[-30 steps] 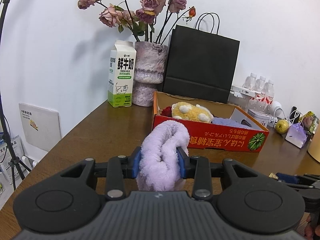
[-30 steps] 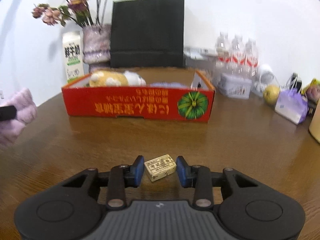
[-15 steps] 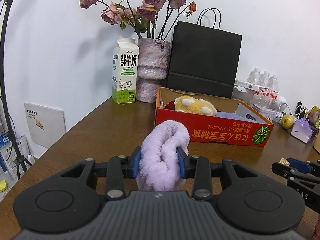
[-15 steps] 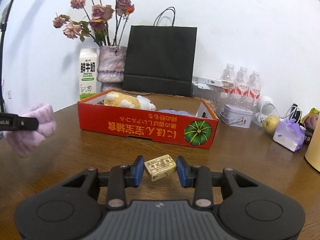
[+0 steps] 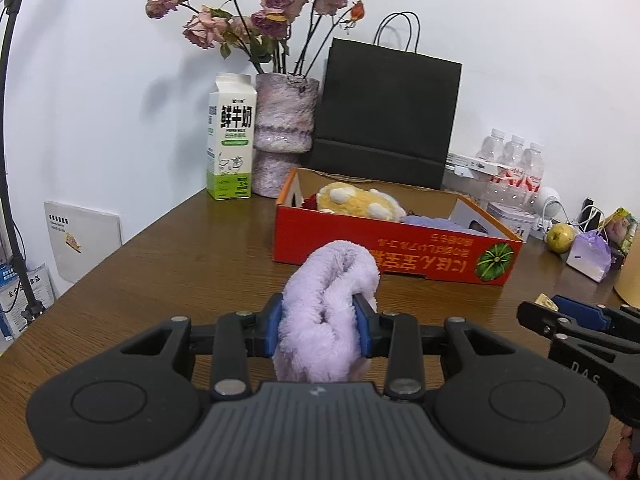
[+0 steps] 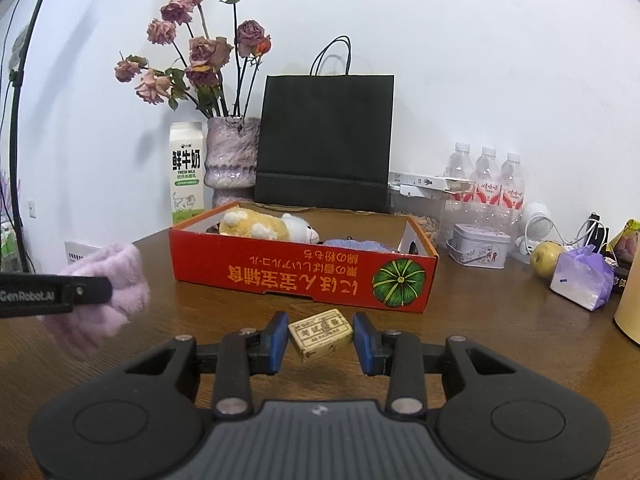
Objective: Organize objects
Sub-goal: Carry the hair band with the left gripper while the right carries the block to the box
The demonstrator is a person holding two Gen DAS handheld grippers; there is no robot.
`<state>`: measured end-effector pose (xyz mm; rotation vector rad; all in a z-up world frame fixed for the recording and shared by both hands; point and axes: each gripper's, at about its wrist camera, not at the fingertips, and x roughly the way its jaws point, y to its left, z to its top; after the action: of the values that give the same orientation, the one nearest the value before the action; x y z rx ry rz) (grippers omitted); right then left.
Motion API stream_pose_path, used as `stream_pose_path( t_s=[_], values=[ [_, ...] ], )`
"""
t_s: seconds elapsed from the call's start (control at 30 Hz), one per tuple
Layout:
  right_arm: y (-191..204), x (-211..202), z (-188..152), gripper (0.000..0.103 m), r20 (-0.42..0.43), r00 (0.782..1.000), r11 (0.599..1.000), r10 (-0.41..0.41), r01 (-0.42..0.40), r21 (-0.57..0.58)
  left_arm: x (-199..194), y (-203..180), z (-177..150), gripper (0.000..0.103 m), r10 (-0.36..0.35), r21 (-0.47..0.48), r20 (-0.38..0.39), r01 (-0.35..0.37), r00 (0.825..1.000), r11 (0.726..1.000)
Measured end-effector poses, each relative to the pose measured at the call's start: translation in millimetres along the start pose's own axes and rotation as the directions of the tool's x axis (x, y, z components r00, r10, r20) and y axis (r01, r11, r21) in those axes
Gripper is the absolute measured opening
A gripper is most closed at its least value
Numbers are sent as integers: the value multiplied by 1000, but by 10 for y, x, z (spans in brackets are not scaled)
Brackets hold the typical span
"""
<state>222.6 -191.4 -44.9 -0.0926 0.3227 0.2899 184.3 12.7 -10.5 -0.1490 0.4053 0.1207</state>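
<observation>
The fluffy lilac plush cloth (image 5: 326, 312) is pinched between the nearly closed blue pads of the left gripper (image 5: 319, 326), held above the brown wooden table (image 5: 168, 264) just in front of the red cardboard box (image 5: 396, 252). The small tan rectangular block (image 6: 321, 334) is clamped in the right gripper (image 6: 321, 338), also before that box. Inside the box lie a yellow-and-white plush toy (image 5: 360, 204) and a lavender cloth (image 5: 436, 225). Behind the box stand a black paper bag (image 5: 388, 120) and a white milk carton (image 5: 231, 140).
</observation>
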Motion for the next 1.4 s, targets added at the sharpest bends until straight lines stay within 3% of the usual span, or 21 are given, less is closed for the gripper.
stream_pose_path(
  t_s=[0.7, 1.4],
  values=[
    [-178, 74, 263, 34, 73, 997, 1000, -2, 4, -19, 196, -541, 291, 36, -19, 42, 18, 18, 1000, 999],
    [-222, 558, 555, 34, 127, 992, 1000, 11, -8, -25, 654, -639, 561, 36, -7, 3, 61, 7, 998, 1000]
  ],
)
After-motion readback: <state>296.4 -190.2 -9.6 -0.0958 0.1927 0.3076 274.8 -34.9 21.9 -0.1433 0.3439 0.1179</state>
